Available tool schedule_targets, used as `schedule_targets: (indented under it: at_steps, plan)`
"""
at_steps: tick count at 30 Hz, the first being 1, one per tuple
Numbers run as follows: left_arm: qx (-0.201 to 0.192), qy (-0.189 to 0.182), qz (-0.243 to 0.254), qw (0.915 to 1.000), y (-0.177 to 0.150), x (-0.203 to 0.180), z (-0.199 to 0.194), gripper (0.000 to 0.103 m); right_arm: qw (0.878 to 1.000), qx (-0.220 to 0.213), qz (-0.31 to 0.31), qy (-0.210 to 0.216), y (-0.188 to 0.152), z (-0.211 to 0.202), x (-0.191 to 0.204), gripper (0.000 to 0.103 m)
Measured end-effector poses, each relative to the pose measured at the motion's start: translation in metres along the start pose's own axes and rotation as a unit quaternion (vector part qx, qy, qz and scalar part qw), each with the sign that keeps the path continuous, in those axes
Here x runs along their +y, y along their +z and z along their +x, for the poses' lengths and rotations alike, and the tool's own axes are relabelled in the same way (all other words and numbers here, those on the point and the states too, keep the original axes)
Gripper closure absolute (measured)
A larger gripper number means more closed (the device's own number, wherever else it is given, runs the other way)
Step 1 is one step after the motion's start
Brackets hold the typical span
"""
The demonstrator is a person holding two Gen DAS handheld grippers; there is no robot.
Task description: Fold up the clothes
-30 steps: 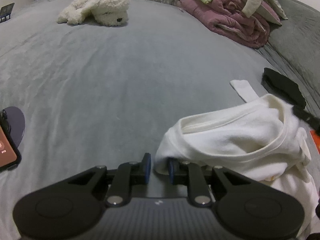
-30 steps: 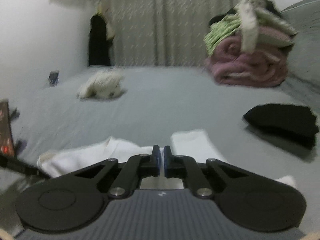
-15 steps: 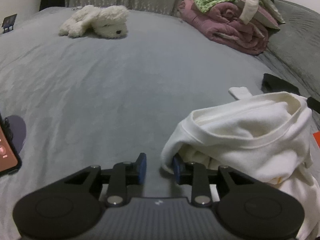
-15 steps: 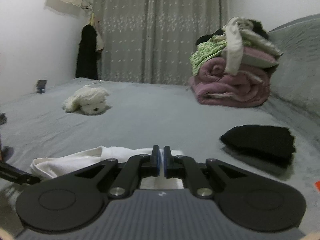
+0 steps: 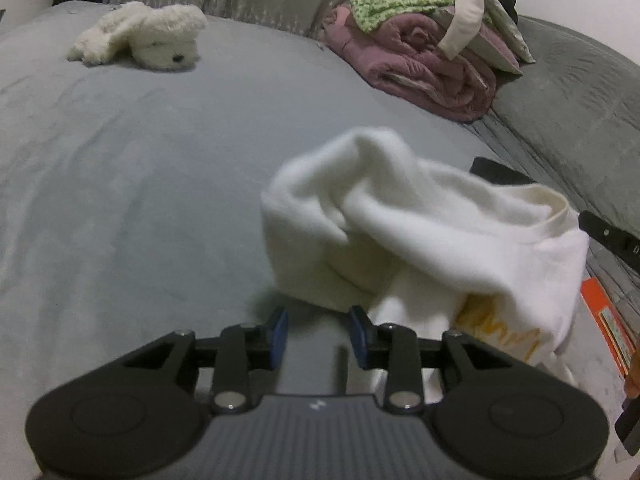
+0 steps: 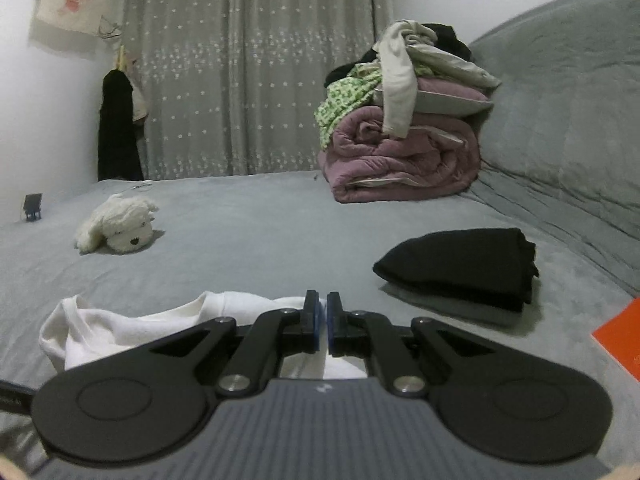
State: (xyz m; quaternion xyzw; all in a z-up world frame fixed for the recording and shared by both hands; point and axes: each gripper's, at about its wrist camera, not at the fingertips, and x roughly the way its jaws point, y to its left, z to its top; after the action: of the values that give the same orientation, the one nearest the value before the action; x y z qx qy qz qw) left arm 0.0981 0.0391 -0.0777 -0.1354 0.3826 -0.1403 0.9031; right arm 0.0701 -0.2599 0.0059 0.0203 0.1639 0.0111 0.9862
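A white garment with yellow print (image 5: 420, 232) lies bunched on the grey bed (image 5: 140, 168), just ahead and right of my left gripper (image 5: 318, 330). The left jaws stand open with nothing between them; the cloth's near edge hangs just beyond the tips. My right gripper (image 6: 323, 322) is shut, with white cloth (image 6: 132, 324) at and under its tips; whether it pinches the cloth is partly hidden.
A folded black garment (image 6: 460, 268) lies to the right on the bed. A white plush dog (image 6: 116, 232) lies far left. A pile of rolled pink bedding and clothes (image 6: 400, 148) sits at the back. An orange item (image 6: 620, 336) lies at the right edge.
My left gripper has opened wider and let go of the garment's edge. The white garment has been lifted and flipped over toward the right.
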Motion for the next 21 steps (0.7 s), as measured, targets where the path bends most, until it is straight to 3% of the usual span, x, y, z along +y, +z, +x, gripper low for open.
schedule_targets:
  at_steps: [2,8,11,14,16,18,21]
  plan:
    - [0.001,0.006,0.007,1.0,-0.004,-0.007,0.005,0.072,1.0,0.001,0.006,-0.006,-0.001,-0.001,-0.003,0.098]
    - [-0.018,0.022,0.017,0.9995,-0.01,-0.016,0.009,0.1,1.0,0.001,0.025,-0.012,-0.002,-0.003,-0.013,0.098]
    - [-0.032,0.023,0.006,0.9992,-0.008,-0.015,0.007,0.101,0.999,0.001,0.031,-0.011,-0.002,-0.004,-0.015,0.098]
    - [-0.038,0.011,-0.012,0.9992,-0.006,-0.012,0.005,0.1,0.999,0.001,0.031,-0.01,-0.002,-0.004,-0.014,0.098]
    - [-0.046,0.007,-0.024,0.9986,-0.005,-0.011,0.003,0.09,0.999,0.004,0.032,-0.01,-0.003,-0.003,-0.014,0.098]
    - [-0.056,0.005,-0.028,0.998,-0.003,-0.012,0.002,0.071,0.999,0.007,0.034,-0.01,-0.003,-0.002,-0.014,0.098]
    - [-0.07,0.01,-0.032,0.997,-0.002,-0.013,0.001,0.066,0.999,0.01,0.038,-0.009,-0.004,-0.001,-0.016,0.098]
